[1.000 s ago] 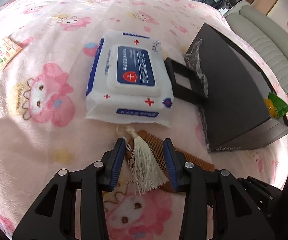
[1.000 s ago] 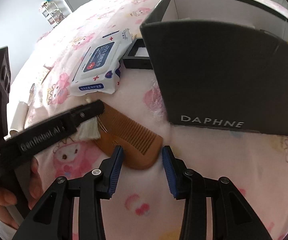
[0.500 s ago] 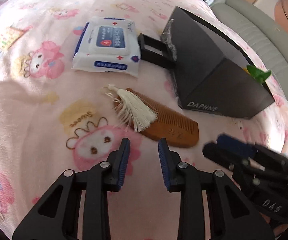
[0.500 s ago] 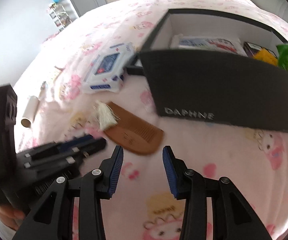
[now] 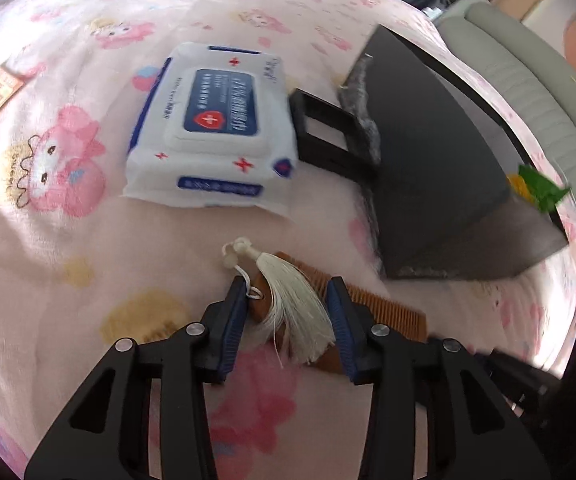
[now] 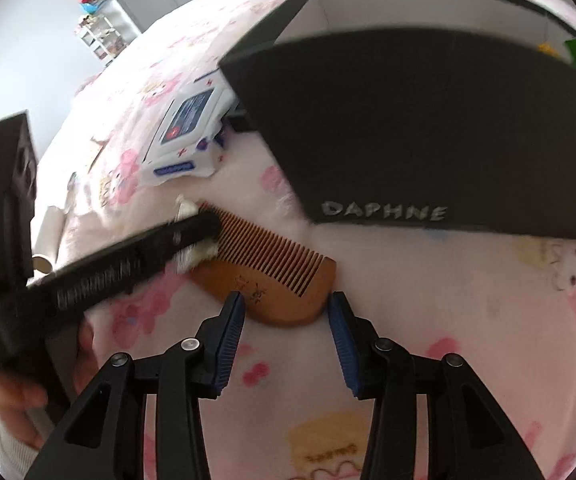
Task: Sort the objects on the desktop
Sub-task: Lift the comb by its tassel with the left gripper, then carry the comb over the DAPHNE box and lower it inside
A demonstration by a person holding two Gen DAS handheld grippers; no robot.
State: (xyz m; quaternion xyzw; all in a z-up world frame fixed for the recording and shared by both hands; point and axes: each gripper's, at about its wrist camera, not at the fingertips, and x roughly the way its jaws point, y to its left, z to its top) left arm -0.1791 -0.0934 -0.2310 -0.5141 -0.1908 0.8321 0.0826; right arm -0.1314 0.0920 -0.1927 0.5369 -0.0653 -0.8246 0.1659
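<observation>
Left gripper [image 5: 288,312] open astride comb [image 5: 384,308] tassel [image 5: 292,300]; right gripper [image 6: 286,328] open at comb's near end.

We see a pink blanket [image 5: 68,240] printed with cartoon figures, a white wipes pack [image 5: 212,128] with blue label and red crosses, a brown comb [image 6: 272,272] with cream tassel [image 5: 292,304], a black box [image 6: 428,136] lettered silver.

left wrist: low, close | right wrist: opposite end | shared: comb [image 5: 372,304]
</observation>
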